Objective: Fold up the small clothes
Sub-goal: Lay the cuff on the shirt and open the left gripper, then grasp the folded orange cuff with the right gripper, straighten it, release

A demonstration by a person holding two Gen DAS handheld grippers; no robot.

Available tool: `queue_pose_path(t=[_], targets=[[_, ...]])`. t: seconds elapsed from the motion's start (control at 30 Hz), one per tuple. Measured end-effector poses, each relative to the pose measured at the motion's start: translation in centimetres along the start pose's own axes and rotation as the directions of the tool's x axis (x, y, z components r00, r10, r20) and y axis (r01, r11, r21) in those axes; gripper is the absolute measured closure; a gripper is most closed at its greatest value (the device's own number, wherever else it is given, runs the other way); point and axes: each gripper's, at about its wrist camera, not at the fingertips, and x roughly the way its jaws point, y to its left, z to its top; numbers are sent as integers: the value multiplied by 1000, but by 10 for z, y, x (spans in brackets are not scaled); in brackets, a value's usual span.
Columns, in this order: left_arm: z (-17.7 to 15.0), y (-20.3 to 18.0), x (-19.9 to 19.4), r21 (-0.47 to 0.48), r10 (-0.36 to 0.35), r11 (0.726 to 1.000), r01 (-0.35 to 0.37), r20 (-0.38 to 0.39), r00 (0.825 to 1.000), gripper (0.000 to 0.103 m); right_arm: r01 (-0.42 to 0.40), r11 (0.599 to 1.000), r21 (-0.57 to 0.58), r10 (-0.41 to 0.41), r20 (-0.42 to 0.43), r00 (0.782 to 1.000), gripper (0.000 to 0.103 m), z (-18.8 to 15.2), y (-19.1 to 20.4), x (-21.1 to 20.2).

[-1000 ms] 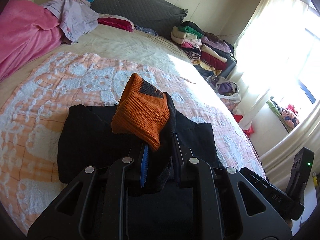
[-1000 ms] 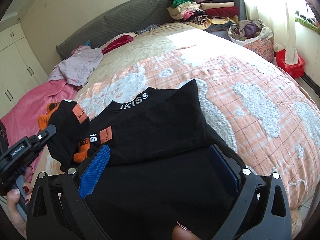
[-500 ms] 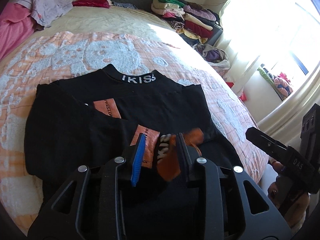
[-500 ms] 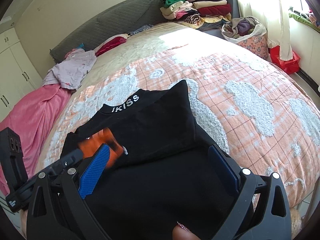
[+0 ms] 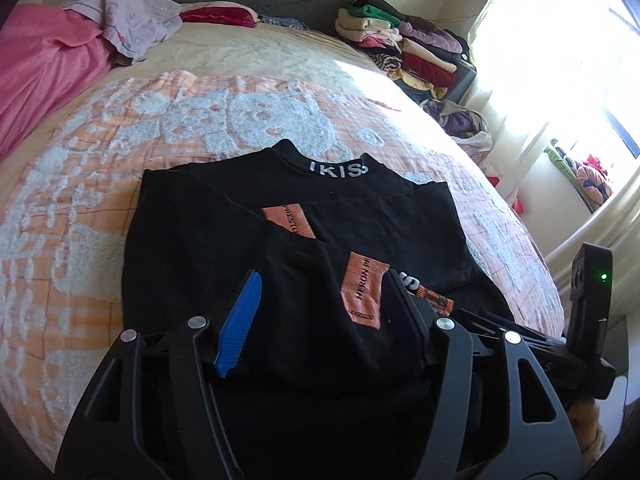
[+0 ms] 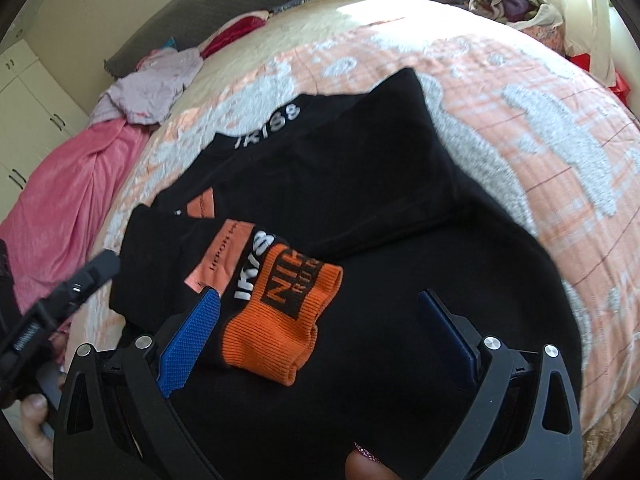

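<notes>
With both sleeves of the black top [image 5: 360, 216] folded in, each empty hand-held gripper, left [image 5: 320, 300] and right [image 6: 320, 320], gapes; the body folds remain.

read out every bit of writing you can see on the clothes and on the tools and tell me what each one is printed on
"IKISS": white letters on the collar of the black top.
"HERON PR...": orange patch on the folded sleeve; the rest is cut off.
"PRESTON", partly legible: second orange patch higher up.
"NIK...", partly hidden: black letters on the orange cuff.
"IKIS", partly folded: white letters on the black band beside that cuff.
White print on the left tool's body: too blurred.
</notes>
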Motion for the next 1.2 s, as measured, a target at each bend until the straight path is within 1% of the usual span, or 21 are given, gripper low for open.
queue_pose_path(t=[0.1, 0.13, 0.17, 0.2, 0.23, 0.27, 0.3, 0.33, 0.37, 0.4, 0.43, 0.53, 0.7, 0.83, 0.9, 0.97, 1.07, 1.2], targets=[[2, 14, -7, -34, 21, 999, -20, 19, 1000, 47, 32, 999, -5, -32, -14, 999, 13, -5, 3, 15], [2, 20, -10, -48, 32, 998, -30, 28, 999, 46, 40, 999, -19, -40, -3, 999, 20, -7, 5, 16], [2, 25, -12, -59, 40, 998, -38, 34, 999, 45, 43, 998, -42, -42, 12, 999, 33, -8, 9, 15], [3, 32, -15, -74, 55, 996, -52, 39, 998, 45, 36, 998, -58, -35, 14, 999, 41, -8, 11, 16], [3, 36, -16, -86, 65, 994, -61, 42, 997, 44, 23, 998, -67, -22, 13, 1000, 53, -9, 13, 17], [4, 42, -18, -98, 72, 993, -68, 43, 996, 44, 11, 997, -72, -10, 19, 1000, 58, -9, 15, 16], [4, 47, -19, -112, 78, 991, -73, 46, 996, 44, 8, 997, -81, -5, 31, 1000, 61, -10, 16, 15], [5, 54, -21, -132, 85, 988, -78, 50, 995, 44, -5, 996, -90, 8, 39, 999, 72, -10, 18, 14], [5, 57, -22, -142, 88, 987, -80, 53, 995, 44, -18, 995, -97, 22, 44, 999, 77, -10, 21, 14], [6, 62, -24, -154, 91, 985, -81, 56, 994, 44, -25, 994, -103, 30, 49, 998, 87, -10, 23, 13], [6, 66, -26, -166, 94, 983, -83, 59, 994, 44, -28, 993, -113, 34, 59, 998, 93, -9, 25, 12], [6, 76, -33, -188, 110, 977, -95, 69, 992, 44, -35, 984, -175, 53, 102, 993, 94, -1, 38, 2], [7, 86, -41, -217, 128, 970, -108, 80, 989, 44, -34, 960, -278, 82, 162, 983, 95, 28, 59, -16], [8, 90, -40, -228, 135, 967, -115, 77, 988, 44, -5, 938, -346, 97, 250, 963, 95, 55, 67, -40], [8, 89, -39, -227, 137, 967, -117, 75, 988, 44, 31, 935, -354, 81, 297, 951, 95, 68, 63, -51], [10, 87, -38, -222, 136, 968, -117, 74, 988, 44, 78, 933, -350, 44, 325, 945, 95, 79, 54, -54], [13, 81, -34, -206, 134, 972, -117, 70, 989, 44, 97, 940, -327, 13, 318, 948, 95, 88, 38, -48], [17, 70, -25, -165, 133, 979, -123, 56, 989, 44, 131, 943, -306, -33, 305, 952, 95, 86, 22, -34]])
